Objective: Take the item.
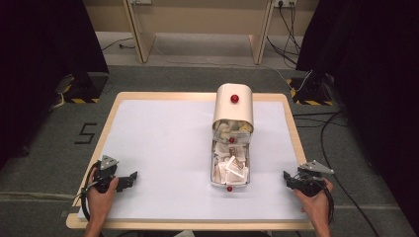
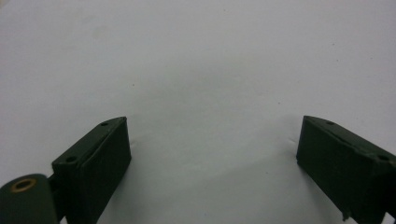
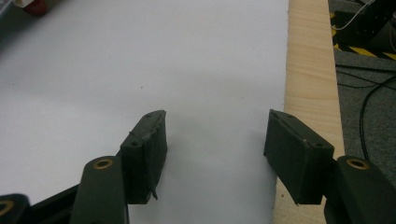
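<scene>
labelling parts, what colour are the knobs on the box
Red; the knob on the box shows best in the high view.

Left hand-held gripper [image 2: 212,154]: jaws spread wide, nothing between them. Both jaws are dark, blocky, with small screw holes on their top faces; left jaw comes up from the bottom-left corner, right jaw from the bottom-right edge. A brass-coloured rivet [image 2: 23,185] sits on the linkage at far bottom left. Under and ahead of them, the plain white bench [image 2: 201,60] surface, with soft shadows at the jaw tips.
</scene>
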`<move>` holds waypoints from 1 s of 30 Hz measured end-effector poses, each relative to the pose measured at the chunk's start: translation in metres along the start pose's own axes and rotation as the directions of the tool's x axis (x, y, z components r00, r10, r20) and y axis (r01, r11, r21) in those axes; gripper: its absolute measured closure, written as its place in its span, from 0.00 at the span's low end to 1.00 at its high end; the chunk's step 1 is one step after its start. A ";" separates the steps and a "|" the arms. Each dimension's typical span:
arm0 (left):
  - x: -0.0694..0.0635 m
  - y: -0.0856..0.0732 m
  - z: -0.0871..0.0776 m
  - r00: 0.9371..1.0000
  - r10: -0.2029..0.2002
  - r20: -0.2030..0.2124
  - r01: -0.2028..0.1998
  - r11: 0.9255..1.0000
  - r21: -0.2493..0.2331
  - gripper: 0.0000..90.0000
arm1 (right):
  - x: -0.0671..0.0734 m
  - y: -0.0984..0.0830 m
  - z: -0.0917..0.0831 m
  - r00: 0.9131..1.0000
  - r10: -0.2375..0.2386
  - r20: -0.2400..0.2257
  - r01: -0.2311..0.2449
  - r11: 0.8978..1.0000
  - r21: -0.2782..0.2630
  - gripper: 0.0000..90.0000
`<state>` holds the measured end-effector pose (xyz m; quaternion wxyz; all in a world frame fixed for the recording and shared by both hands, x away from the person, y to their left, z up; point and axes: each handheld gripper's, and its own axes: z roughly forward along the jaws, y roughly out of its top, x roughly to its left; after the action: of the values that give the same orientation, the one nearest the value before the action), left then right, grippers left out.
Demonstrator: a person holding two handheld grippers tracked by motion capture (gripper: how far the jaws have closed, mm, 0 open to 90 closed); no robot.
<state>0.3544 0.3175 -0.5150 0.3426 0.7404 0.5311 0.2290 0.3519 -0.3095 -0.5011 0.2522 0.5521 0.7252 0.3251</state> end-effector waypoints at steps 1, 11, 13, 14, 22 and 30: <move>0.000 0.000 0.000 1.000 0.000 0.000 0.000 1.000 0.000 0.10 | 0.000 0.000 0.000 1.000 0.002 0.000 -0.002 1.000 0.000 0.44; 0.000 0.000 0.000 1.000 0.000 0.000 0.000 1.000 0.000 0.10 | 0.000 0.000 0.000 1.000 -0.003 -0.001 0.003 1.000 -0.001 0.44; 0.000 0.000 0.000 1.000 0.000 0.000 0.000 1.000 0.000 0.10 | 0.000 0.000 0.000 1.000 0.000 -0.001 0.000 1.000 0.000 0.43; 0.000 0.000 0.000 1.000 0.000 0.000 0.000 1.000 0.000 0.10 | 0.000 0.000 0.000 1.000 -0.003 -0.001 0.003 1.000 -0.001 0.44; 0.000 0.000 0.000 1.000 0.000 0.001 0.000 1.000 0.000 0.10 | 0.000 0.000 0.000 1.000 -0.003 -0.001 0.003 1.000 -0.001 0.43; 0.000 0.000 0.000 1.000 0.000 0.001 0.000 1.000 0.000 0.10 | 0.004 0.002 0.001 1.000 -0.009 -0.015 0.009 1.000 0.017 0.29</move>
<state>0.3545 0.3176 -0.5150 0.3428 0.7404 0.5311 0.2287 0.3532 -0.3053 -0.4999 0.2436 0.5486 0.7321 0.3221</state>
